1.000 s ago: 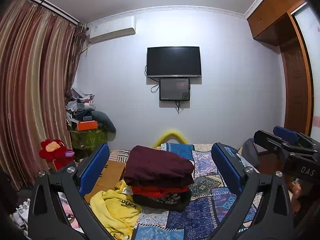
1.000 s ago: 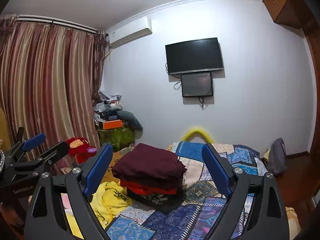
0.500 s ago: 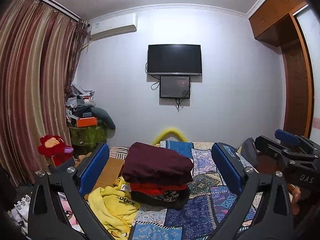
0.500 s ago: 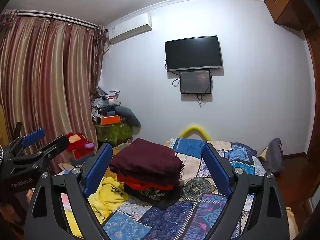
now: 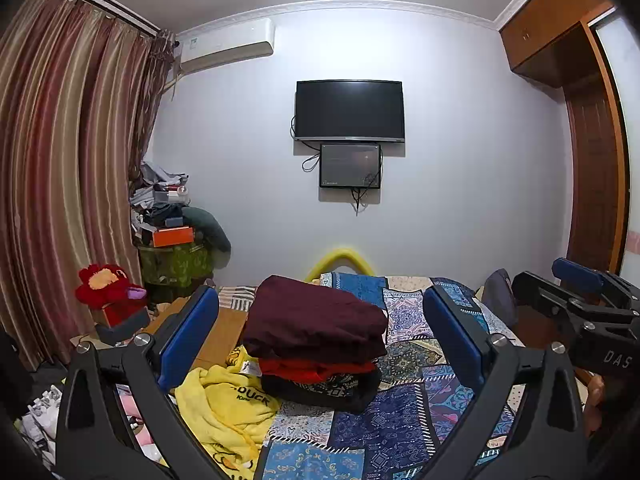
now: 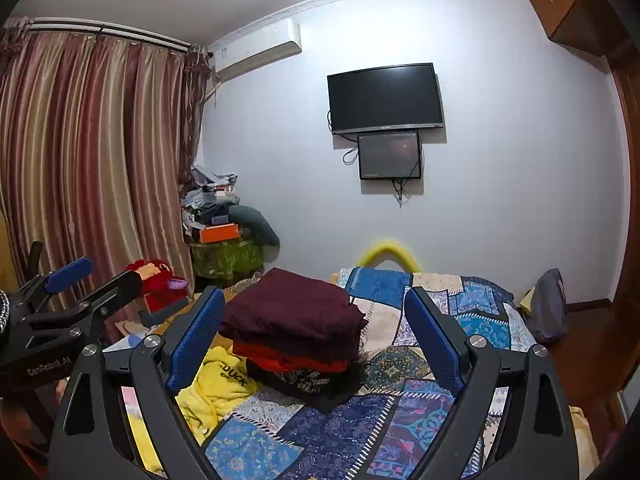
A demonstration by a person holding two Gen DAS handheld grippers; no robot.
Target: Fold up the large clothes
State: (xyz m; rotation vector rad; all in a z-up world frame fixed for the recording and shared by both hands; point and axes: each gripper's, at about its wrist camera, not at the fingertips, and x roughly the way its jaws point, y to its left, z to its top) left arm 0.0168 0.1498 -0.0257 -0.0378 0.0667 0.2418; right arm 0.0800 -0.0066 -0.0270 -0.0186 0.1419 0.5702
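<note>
Folded clothes stack [image 5: 316, 340] beyond open left gripper [image 5: 320, 336]

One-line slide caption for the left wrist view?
Open left gripper faces stacked folded clothes on patchwork bed, unfolded yellow garment beside.

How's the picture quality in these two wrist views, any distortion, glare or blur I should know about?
Left wrist view: strong fisheye bending, with the curtain bowed and the corners dark; lighting is even and cool; the stack of folded clothes is sharp. Right wrist view: the same bowing along the ceiling edge; the television shows no glare; no motion blur.
</note>
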